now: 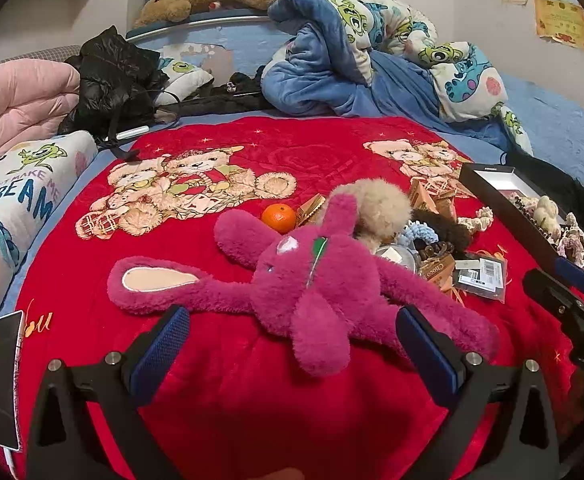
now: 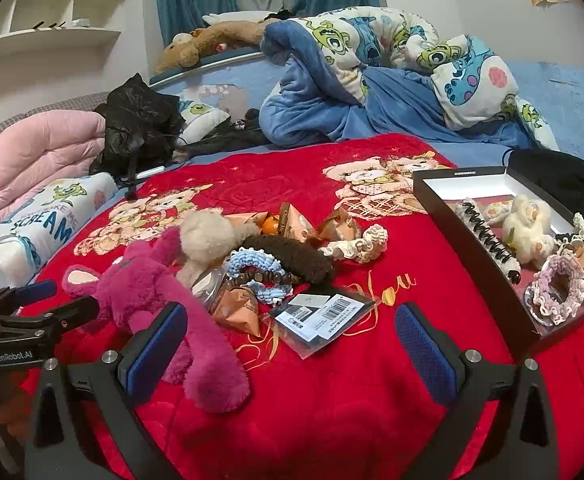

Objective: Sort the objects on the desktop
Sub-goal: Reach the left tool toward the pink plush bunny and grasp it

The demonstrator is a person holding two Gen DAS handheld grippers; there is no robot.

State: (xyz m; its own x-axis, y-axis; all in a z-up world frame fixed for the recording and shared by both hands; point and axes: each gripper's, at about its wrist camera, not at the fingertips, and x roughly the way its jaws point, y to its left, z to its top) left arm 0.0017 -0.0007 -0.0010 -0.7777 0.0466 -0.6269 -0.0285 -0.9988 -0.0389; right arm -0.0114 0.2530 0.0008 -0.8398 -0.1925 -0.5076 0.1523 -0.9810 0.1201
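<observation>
A magenta plush rabbit (image 1: 316, 276) lies on the red blanket (image 1: 231, 380), also in the right wrist view (image 2: 147, 292). My left gripper (image 1: 292, 344) is open just in front of it, fingers either side of its lower limbs, not touching. My right gripper (image 2: 292, 344) is open and empty over the blanket, near a barcode packet (image 2: 324, 312). A pile holds a beige plush (image 2: 207, 236), an orange (image 1: 278, 218), a blue scrunchie (image 2: 251, 264), a brown scrunchie (image 2: 292, 258) and snack packets (image 2: 235, 308). A black box (image 2: 472, 236) at the right holds scrunchies, a clip and a cream plush.
A phone (image 1: 3, 376) lies at the blanket's left edge. A printed pillow (image 1: 15, 200), pink duvet (image 1: 15, 96), black jacket (image 1: 115, 76) and crumpled blue quilt (image 1: 352, 68) ring the blanket. The right gripper shows at the right edge of the left wrist view (image 1: 572, 296).
</observation>
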